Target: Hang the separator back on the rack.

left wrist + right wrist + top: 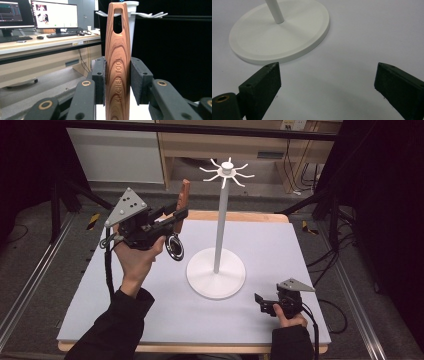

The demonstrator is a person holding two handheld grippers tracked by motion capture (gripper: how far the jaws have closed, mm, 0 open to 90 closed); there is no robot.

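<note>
My left gripper (176, 216) is raised above the table's left side, shut on a kitchen tool. The tool's wooden handle (184, 194) points up, and its round metal head (175, 248) hangs below the jaws. In the left gripper view the pads clamp the handle (117, 62), which has a slot near its top. Just behind it is the hook crown (150, 14) of the white stand. The stand (220, 225) rises from a round base (216, 272) at the table's middle, with hooks (227, 170) on top. My right gripper (260, 303) rests open at the front right, with the base (279, 32) ahead of it.
The pale grey table top (280, 250) has free room around the stand's base. A wooden cabinet (220, 145) stands beyond the far edge. A desk with monitors (50, 15) is off to the side in the left gripper view.
</note>
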